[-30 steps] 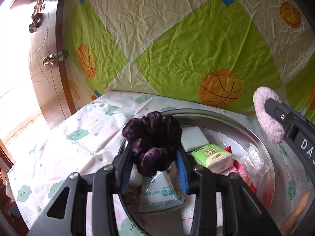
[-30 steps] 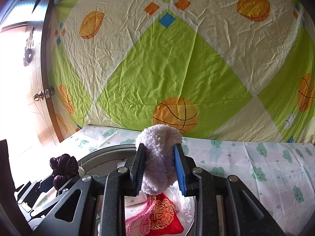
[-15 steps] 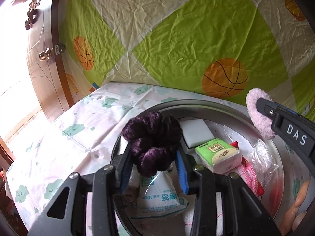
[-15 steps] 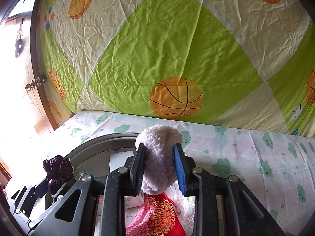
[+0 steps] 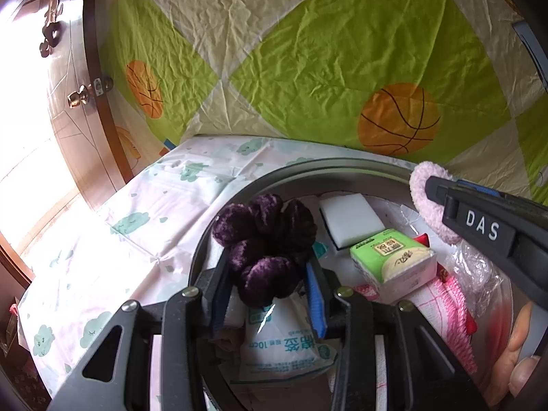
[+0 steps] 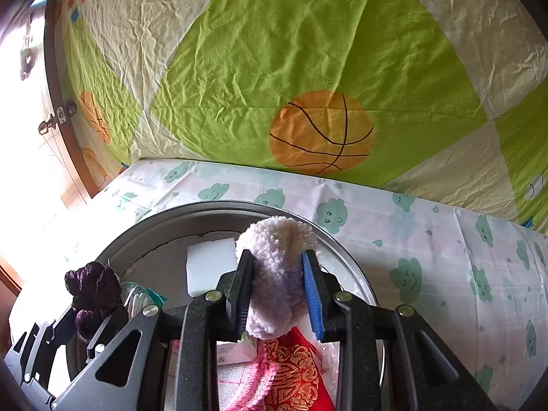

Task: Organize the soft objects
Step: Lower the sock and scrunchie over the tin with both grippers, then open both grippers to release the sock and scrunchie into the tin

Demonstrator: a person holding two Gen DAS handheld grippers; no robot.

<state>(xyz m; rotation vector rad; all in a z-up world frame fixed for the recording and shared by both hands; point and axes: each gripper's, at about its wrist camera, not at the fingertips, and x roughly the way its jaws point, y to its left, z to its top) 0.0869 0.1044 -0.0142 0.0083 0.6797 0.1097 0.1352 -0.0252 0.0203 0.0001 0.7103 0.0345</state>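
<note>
- Soft objects fill a round metal basin (image 5: 346, 167) standing on the cloud-print tabletop (image 5: 137, 226), before a green-and-cream basketball sheet (image 5: 308, 51).
- Inside the basin lie a white sponge block (image 5: 349, 219), a green tissue pack (image 5: 394, 260), a white cotton-pad bag (image 5: 284, 346), a pink mesh cloth (image 5: 452, 308) and a red embroidered pouch (image 6: 298, 376).
- Left gripper (image 5: 270, 284): fingers narrowed onto a purple velvet scrunchie (image 5: 265, 243) above the basin.
- Right gripper (image 6: 277, 291): fingers narrowed onto a pale fluffy scrunchie (image 6: 277, 274), over the basin's far side.
</note>
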